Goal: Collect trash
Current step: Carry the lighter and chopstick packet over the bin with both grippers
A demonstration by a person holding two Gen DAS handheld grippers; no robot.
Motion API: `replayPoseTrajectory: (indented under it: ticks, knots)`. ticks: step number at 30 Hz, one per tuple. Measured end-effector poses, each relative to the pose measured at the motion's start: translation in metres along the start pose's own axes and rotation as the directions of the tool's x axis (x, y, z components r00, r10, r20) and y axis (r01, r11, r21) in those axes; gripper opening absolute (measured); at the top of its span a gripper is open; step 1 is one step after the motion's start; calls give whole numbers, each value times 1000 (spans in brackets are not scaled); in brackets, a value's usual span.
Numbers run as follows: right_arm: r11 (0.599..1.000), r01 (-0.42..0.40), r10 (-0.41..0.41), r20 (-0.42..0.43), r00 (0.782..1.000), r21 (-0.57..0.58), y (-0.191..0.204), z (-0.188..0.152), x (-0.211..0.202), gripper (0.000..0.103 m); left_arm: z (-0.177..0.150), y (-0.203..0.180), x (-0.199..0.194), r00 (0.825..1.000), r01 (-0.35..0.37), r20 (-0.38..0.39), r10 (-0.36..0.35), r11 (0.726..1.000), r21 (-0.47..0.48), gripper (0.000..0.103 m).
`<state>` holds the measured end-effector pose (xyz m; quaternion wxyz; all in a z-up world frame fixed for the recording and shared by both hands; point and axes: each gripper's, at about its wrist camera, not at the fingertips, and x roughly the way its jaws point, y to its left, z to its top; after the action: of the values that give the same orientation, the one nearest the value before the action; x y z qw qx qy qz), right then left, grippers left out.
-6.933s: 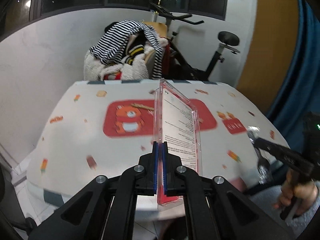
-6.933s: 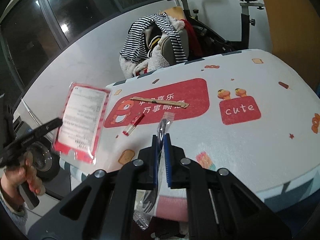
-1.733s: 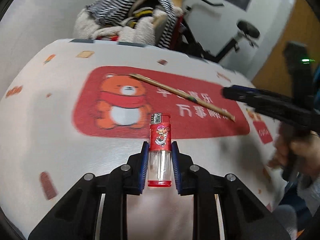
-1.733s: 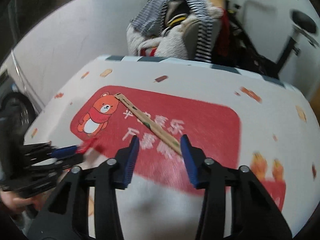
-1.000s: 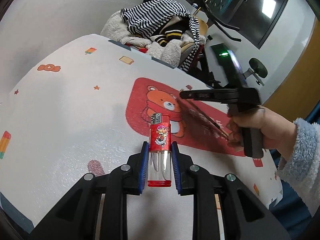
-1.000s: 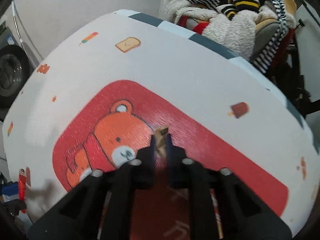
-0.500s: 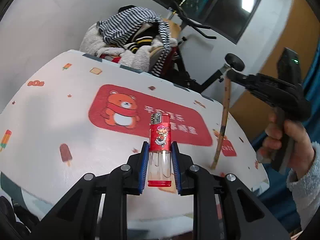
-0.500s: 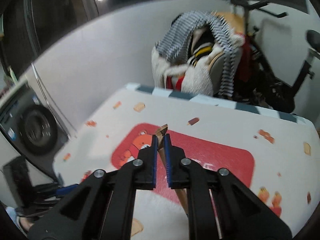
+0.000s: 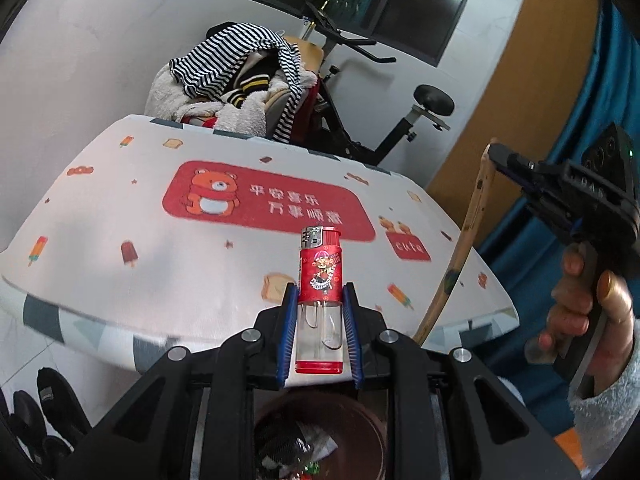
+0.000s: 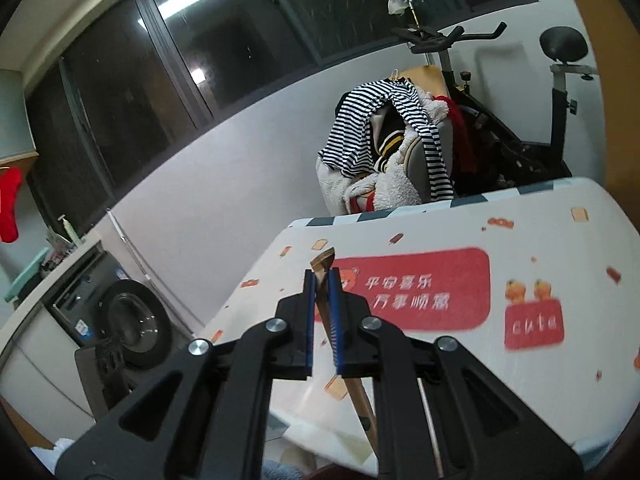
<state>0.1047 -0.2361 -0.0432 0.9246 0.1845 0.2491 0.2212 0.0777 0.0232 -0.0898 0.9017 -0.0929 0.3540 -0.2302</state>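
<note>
Trash nearly in: left tongs (image 9: 320, 312) clench lighter (image 9: 320, 280), right tongs (image 10: 322, 312) grip stick (image 10: 325, 276), bin (image 9: 360, 412) at bottom of frame, tabletop (image 9: 160, 264) looks cleared.

trash bin (image 9: 360, 432) mostly hidden behind jaws, contents unclear

A lived-in home, a room used for several things at once. A table (image 9: 168, 264) wears a cartoon cloth with a bear, ice lollies and toast. Behind it a chair (image 10: 420, 152) is heaped with clothes (image 9: 236, 64), a striped top uppermost. An exercise bike (image 9: 360, 92) stands by the white wall, under dark windows (image 10: 168, 60). To one side a washing machine (image 10: 132, 320) sits beneath a counter with bottles on it. Slippers (image 9: 44, 412) lie on the tiled floor, and a bin (image 9: 360, 436) with rubbish stands below the table edge.
</note>
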Motion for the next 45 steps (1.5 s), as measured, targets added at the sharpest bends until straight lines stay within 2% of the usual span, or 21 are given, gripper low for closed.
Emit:
replayPoseTrajectory:
  ticks: [8,14,18,26,28,33,36,37,38,39,40,41,43,45]
  knots:
    - [999,-49,49,-36,998,-8,10,-68,-23,11,-45,-8,-14,999,6,-38,-6,1000,-7,22]
    - [995,28,-37,-88,995,-99,12,-129,-13,11,-67,-6,-13,997,-1,-76,1,1000,-6,22]
    - [994,46,-58,-115,992,-101,11,-152,-6,11,-77,-2,-10,996,-5,-91,4,1000,-17,22]
    - [995,60,-71,-146,987,-77,-8,-175,10,11,-94,2,-1,992,-7,-127,2,999,-37,22]
    - [996,59,-71,-184,980,-70,-12,-178,16,11,-96,1,0,991,-7,-132,2,999,-33,22]
    - [997,71,-77,-285,955,-31,-20,-189,23,20,-97,0,4,990,-3,-139,-1,1000,-28,22]
    - [996,80,-86,-313,946,-30,-22,-192,24,21,-99,-2,7,989,-1,-147,-2,1000,-23,22]
    - [996,87,-93,-314,945,-33,-22,-195,24,23,-101,-2,8,988,-1,-153,-3,1000,-21,22]
    - [995,90,-96,-311,945,-33,-23,-197,22,29,-103,-2,10,987,0,-159,-2,1000,-19,22]
    - [994,101,-107,-298,949,-35,-23,-197,19,39,-105,-3,12,986,0,-165,-3,1000,-18,22]
    - [994,106,-113,-282,953,-40,-23,-197,15,57,-107,-3,13,985,1,-170,-4,1000,-17,22]
    - [993,107,-115,-274,955,-44,-22,-197,13,64,-109,-4,15,985,2,-175,-4,1000,-14,22]
    - [991,119,-130,-257,957,-57,-20,-197,7,66,-115,-5,19,982,0,-190,-1,1000,-2,22]
    - [986,141,-159,-226,961,-93,-16,-198,-1,74,-121,-7,23,979,4,-206,-2,1000,8,22]
